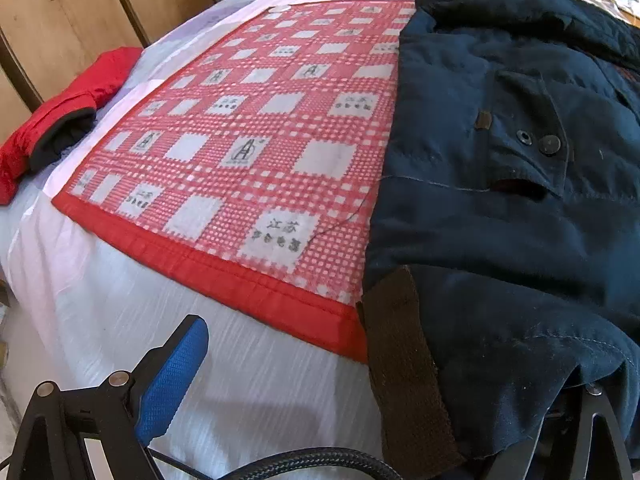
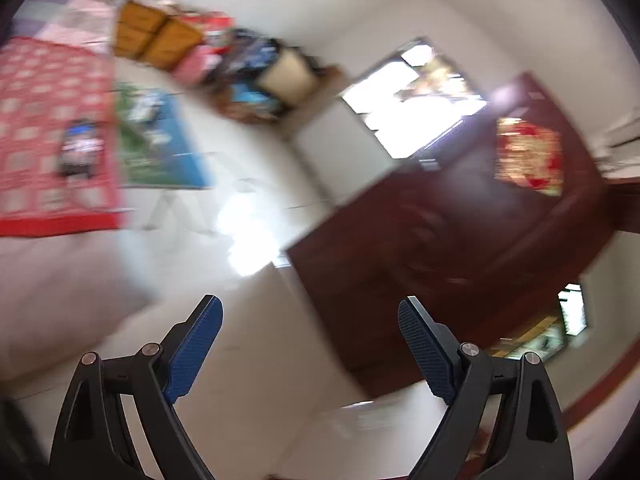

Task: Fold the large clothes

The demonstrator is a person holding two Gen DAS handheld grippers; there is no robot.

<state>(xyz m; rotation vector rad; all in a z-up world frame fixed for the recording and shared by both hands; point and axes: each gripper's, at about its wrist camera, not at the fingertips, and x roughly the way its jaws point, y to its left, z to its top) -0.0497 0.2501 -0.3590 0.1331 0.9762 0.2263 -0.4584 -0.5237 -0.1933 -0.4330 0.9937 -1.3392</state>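
The dark navy padded jacket (image 1: pixel 500 200) sprawls on the red checked mat (image 1: pixel 248 148), draping over the left gripper's (image 1: pixel 380 380) three-o'clock finger; grip uncertain. The right gripper (image 2: pixel 310 344) gapes empty, jacket nowhere near.

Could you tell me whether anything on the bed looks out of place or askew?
The dark blue jacket lies rumpled, and its hem is draped over one side of the left gripper, hiding that finger. A red garment sits bunched at the bed's far edge, off the checked mat.
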